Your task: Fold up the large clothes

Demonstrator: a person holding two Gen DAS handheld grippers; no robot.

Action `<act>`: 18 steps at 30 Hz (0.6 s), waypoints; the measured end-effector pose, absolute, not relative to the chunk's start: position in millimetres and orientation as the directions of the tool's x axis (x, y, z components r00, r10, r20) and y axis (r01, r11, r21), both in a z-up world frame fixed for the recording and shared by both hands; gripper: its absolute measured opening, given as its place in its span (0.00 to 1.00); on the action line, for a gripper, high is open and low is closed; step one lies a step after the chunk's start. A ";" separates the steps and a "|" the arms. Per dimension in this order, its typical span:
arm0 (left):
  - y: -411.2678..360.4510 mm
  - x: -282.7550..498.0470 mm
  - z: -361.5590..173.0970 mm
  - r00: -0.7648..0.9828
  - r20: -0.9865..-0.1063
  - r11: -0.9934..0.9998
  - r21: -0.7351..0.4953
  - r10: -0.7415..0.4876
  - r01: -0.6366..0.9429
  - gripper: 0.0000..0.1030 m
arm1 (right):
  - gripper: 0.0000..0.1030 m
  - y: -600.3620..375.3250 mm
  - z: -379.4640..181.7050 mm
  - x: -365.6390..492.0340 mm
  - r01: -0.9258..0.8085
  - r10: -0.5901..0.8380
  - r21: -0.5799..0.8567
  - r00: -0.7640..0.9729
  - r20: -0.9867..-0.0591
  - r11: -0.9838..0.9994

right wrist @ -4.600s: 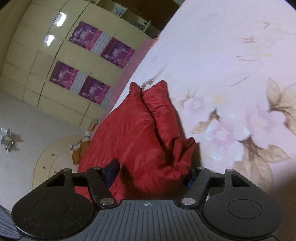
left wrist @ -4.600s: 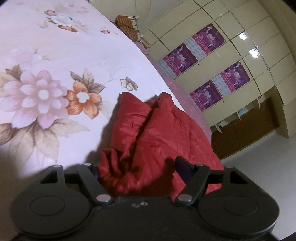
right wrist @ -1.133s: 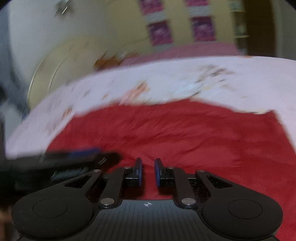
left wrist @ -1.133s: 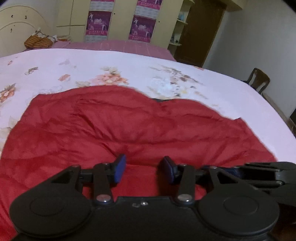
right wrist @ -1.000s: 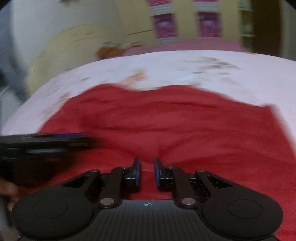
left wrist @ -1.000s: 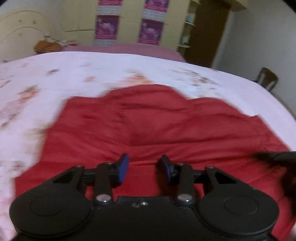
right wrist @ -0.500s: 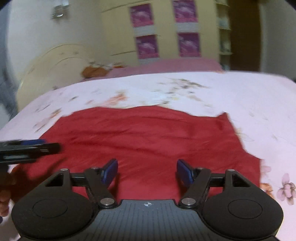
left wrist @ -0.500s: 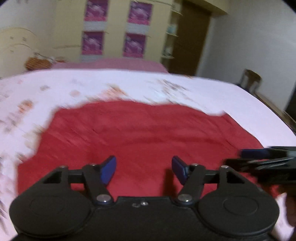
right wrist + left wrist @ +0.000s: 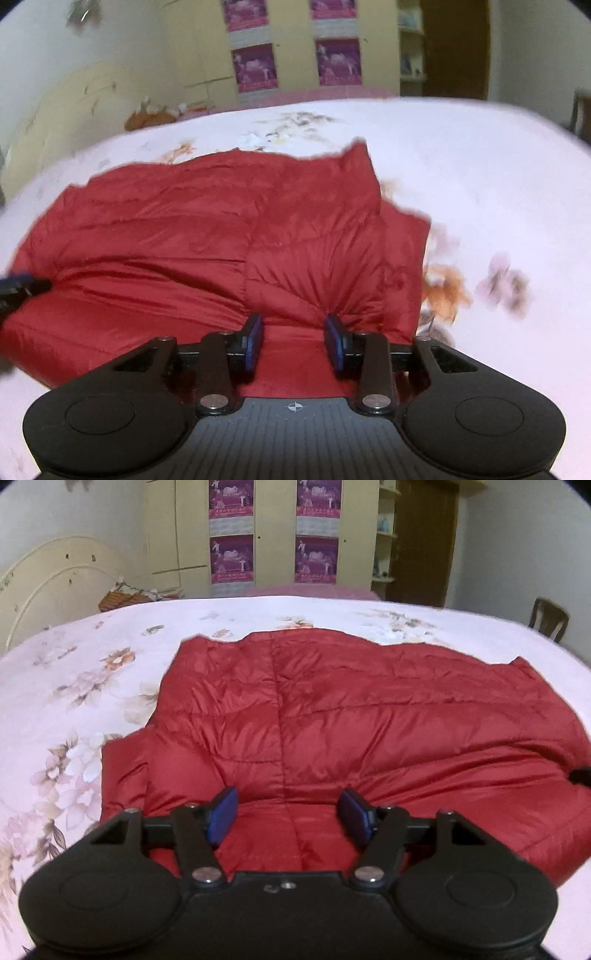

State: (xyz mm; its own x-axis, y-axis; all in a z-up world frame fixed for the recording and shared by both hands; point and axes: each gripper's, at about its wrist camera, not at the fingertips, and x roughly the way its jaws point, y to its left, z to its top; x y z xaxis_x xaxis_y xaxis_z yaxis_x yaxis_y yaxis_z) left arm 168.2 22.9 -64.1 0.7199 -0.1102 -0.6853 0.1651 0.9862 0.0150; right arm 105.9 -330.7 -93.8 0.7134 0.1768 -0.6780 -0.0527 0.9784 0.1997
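Note:
A red quilted jacket (image 9: 332,720) lies spread across the floral pink bedspread (image 9: 74,686). My left gripper (image 9: 290,814) hovers over the jacket's near left part, jaws open, red fabric under the gap and no pad pressing on it. At the jacket's (image 9: 221,229) near right end my right gripper (image 9: 293,338) has its jaws closing. Fabric lies between the blue pads and wrinkles gather by the right fingertip (image 9: 334,332), but I see no pinch. Each gripper's tip shows at the edge of the other's view, the right gripper (image 9: 580,775) and the left gripper (image 9: 22,286).
The bedspread (image 9: 480,177) stretches wide to the right of the jacket. A cream headboard (image 9: 44,579) stands at the far left with a patterned bundle (image 9: 122,598) beside it. Beyond the bed are a wardrobe with purple posters (image 9: 273,535), a brown door (image 9: 424,539) and a chair (image 9: 548,618).
Both grippers went from nearly shut to wide apart; the right one's jaws have since narrowed. The left gripper slid toward the jacket's left side, the right toward its right edge.

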 end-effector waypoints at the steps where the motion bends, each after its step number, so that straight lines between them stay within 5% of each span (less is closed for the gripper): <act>1: 22.5 170.3 -61.8 0.716 -0.689 0.986 0.014 -0.109 0.164 0.63 | 0.35 -329.1 -90.8 102.7 -0.055 0.167 0.184 0.714 -0.680 0.981; 7: 27.0 164.0 -38.8 0.710 -0.698 0.992 0.002 -0.087 0.124 0.61 | 0.35 -331.1 -75.9 102.6 -0.032 0.163 0.200 0.707 -0.688 0.979; 11: 22.2 130.2 -14.7 0.760 -0.632 0.987 -0.050 -0.151 0.154 0.65 | 0.35 -319.4 -36.1 75.4 -0.099 0.215 0.219 0.764 -0.608 0.971; 18: 6.7 126.0 -52.8 0.697 -0.708 0.988 -0.002 -0.111 0.155 0.68 | 0.35 -291.3 -76.0 79.3 -0.145 0.183 0.114 0.688 -0.702 0.983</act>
State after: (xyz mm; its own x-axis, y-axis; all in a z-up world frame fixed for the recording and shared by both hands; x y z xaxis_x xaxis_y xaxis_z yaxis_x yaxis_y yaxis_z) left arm 126.0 6.7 -52.8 0.6972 -0.1113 -0.7082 0.1555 0.9878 -0.0022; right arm 79.3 -291.3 -76.0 0.6882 0.1829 -0.7021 -0.1454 0.9828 0.1136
